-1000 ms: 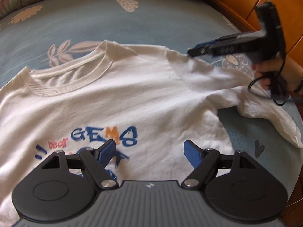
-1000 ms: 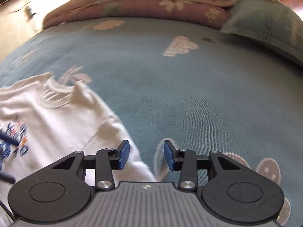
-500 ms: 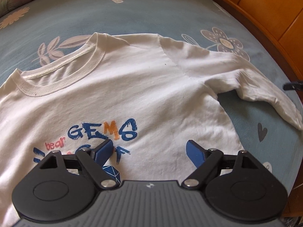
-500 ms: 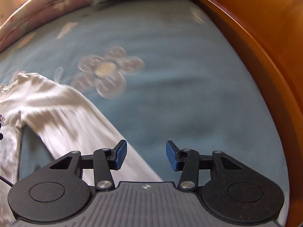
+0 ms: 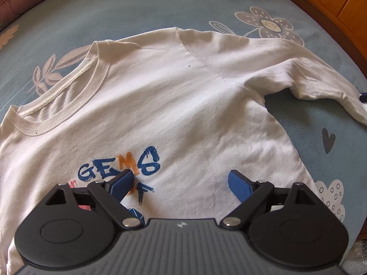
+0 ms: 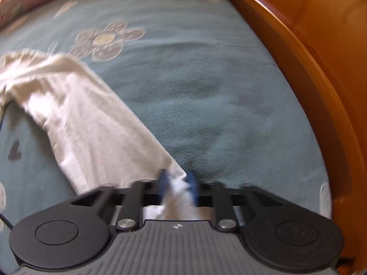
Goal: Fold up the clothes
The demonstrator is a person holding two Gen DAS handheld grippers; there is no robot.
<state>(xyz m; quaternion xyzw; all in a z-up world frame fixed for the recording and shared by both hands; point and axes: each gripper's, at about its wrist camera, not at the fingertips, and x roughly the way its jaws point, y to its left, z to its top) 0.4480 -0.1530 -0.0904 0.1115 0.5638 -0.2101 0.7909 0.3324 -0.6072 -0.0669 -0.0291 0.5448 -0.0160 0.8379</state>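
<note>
On the bedspread (image 5: 183, 6), right hand-held gripper (image 6: 177, 183) pinches the shirt (image 5: 160, 105) sleeve (image 6: 80, 119); left hand-held gripper (image 5: 181, 181) gapes wide.

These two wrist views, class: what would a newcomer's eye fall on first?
First, the white T-shirt spread face up on the blue flowered bedspread, its blue and orange lettering low in the left view. Then the right hand-held gripper, pinching the sleeve's end beside the wooden bed frame.
</note>
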